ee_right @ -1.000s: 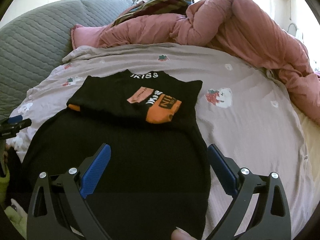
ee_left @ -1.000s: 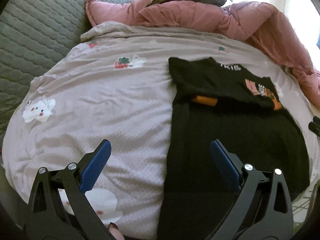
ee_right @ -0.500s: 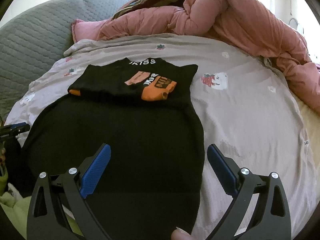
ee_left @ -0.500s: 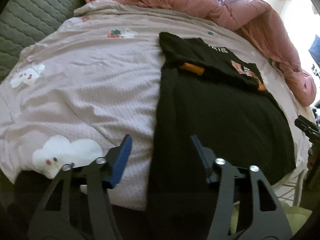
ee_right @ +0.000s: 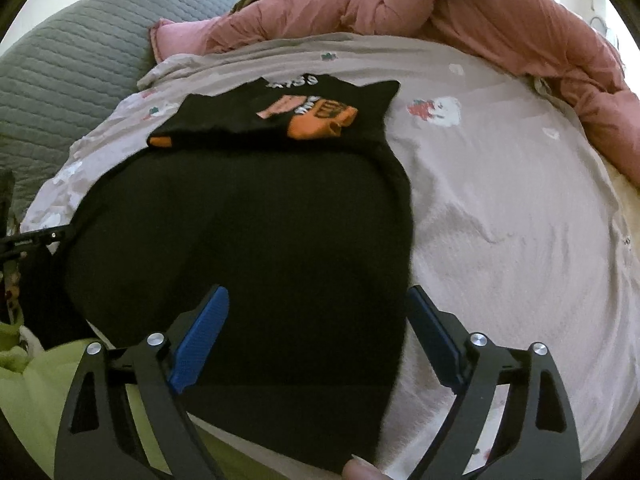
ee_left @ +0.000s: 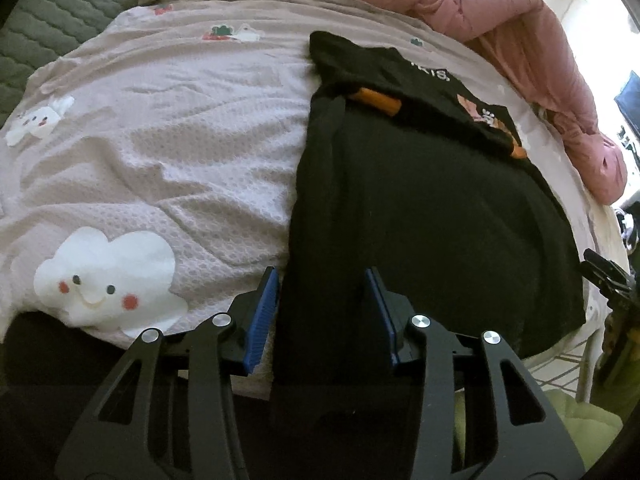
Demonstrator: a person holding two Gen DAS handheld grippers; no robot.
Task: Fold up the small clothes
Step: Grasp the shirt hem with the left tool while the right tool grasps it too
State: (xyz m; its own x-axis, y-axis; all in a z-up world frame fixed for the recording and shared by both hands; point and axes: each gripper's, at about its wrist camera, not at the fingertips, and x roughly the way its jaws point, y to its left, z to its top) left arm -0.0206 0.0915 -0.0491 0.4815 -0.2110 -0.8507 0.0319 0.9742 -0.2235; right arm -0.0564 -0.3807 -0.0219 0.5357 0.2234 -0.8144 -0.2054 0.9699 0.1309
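A black garment [ee_left: 420, 208] lies flat on the bed, its top part folded down and showing an orange print [ee_right: 320, 120]. My left gripper [ee_left: 324, 304] hangs over the garment's near left edge. Its jaws are closing with that edge between the blue pads [ee_left: 266, 312], which stand apart from the cloth. My right gripper [ee_right: 318, 320] straddles the near right corner of the garment [ee_right: 240, 232]. Its jaws are wide and closing, and the pads [ee_right: 200, 336] do not press the cloth. Each gripper shows at the edge of the other's view.
The garment rests on a pale pink bedsheet [ee_left: 160, 140] with cartoon prints. A bunched pink quilt [ee_right: 460, 12] lies along the back and right. A grey quilted headboard [ee_right: 72, 64] is at the left. Green fabric [ee_right: 36, 396] sits below the bed's near edge.
Both grippers have sunk towards the garment's near hem. The left jaws have narrowed a lot around the left edge. The right jaws have narrowed slightly.
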